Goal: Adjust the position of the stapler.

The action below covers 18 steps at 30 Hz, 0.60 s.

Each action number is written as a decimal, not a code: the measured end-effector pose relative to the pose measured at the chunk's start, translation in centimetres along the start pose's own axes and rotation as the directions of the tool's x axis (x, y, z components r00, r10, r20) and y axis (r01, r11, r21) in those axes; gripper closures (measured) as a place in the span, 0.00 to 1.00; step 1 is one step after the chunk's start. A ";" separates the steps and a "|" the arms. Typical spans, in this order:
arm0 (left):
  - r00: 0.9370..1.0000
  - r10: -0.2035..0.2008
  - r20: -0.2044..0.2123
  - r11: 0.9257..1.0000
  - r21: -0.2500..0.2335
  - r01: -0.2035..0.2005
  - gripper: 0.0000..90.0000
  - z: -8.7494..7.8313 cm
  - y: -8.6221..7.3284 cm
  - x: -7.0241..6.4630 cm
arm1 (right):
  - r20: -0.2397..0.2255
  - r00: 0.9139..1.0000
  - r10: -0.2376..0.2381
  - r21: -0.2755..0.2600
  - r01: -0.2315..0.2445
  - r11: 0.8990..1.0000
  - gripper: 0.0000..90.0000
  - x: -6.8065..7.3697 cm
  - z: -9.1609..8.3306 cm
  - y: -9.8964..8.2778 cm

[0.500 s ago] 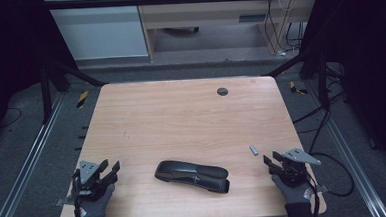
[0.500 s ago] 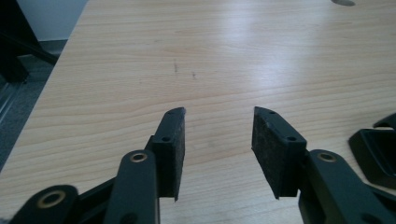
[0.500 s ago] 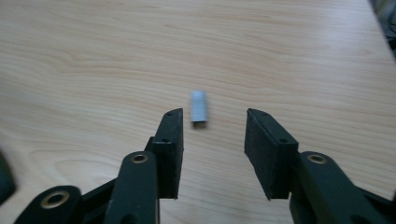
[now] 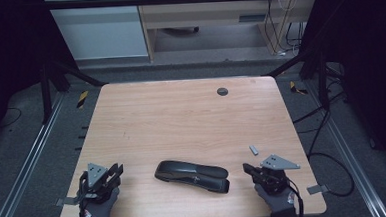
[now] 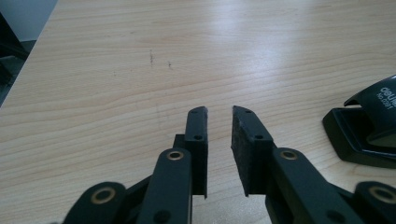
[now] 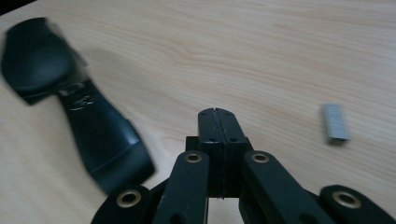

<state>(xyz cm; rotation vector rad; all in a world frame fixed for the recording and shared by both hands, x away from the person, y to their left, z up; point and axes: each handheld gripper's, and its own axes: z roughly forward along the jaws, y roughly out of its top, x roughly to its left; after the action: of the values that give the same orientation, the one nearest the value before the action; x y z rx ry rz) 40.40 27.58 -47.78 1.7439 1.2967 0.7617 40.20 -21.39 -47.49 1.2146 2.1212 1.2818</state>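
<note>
A black stapler [image 4: 192, 176] lies flat near the front edge of the wooden table [image 4: 181, 119], between my two grippers. My left gripper [image 4: 117, 170] rests at the front left corner; in the left gripper view its jaws [image 5: 219, 112] stand a little apart with nothing between them, and the stapler [image 5: 369, 130] shows at the right edge. My right gripper [image 4: 247, 168] sits at the front right, just right of the stapler. Its jaws [image 6: 218, 112] are pressed together on nothing. The stapler [image 6: 93, 135] lies to their left, a small grey strip of staples [image 6: 336, 122] to their right.
The staple strip [image 4: 254, 150] lies on the table just beyond the right gripper. A dark round cable hole [image 4: 222, 91] sits near the far edge. Metal rails and cables run along the floor on both sides, and a desk stands behind.
The right gripper has shifted a little to the left, toward the stapler. The left gripper and the stapler have kept their places.
</note>
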 end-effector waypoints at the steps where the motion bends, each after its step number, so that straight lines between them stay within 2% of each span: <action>1: 1.000 0.003 0.000 1.000 0.002 -0.003 0.86 0.0 -0.1 0.0 | -0.018 1.000 -0.007 0.006 0.008 1.000 1.00 0.5 0.2 0.0; 6: 1.000 0.004 0.006 1.000 0.015 -0.004 0.91 0.2 -0.2 -0.2 | -0.120 0.993 -0.019 0.026 0.022 0.999 1.00 2.7 1.3 -0.3; 8: 1.000 0.005 0.004 1.000 0.013 -0.005 0.93 0.1 -0.1 -0.2 | -0.148 0.989 -0.018 0.035 0.024 0.999 1.00 3.4 1.6 -0.5; 12: 1.000 0.008 0.003 1.000 0.013 -0.008 0.94 0.1 -0.2 -0.3 | -0.185 0.982 -0.027 0.062 0.039 0.997 1.00 4.6 2.2 -1.0; 16: 1.000 0.013 0.010 1.000 0.019 -0.013 0.95 0.2 -0.2 -0.5 | -0.209 0.977 -0.036 0.070 0.051 0.996 1.00 5.2 2.4 -1.4; 18: 1.000 0.021 0.009 1.000 0.020 -0.021 0.95 0.2 -0.2 -0.6 | -0.230 0.973 -0.035 0.092 0.058 0.994 1.00 5.8 2.7 -1.8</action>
<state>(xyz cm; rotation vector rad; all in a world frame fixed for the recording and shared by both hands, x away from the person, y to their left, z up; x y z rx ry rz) 40.31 26.94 -48.09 1.7772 1.2861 0.7541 37.97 -15.58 -49.79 1.0932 2.3858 1.3676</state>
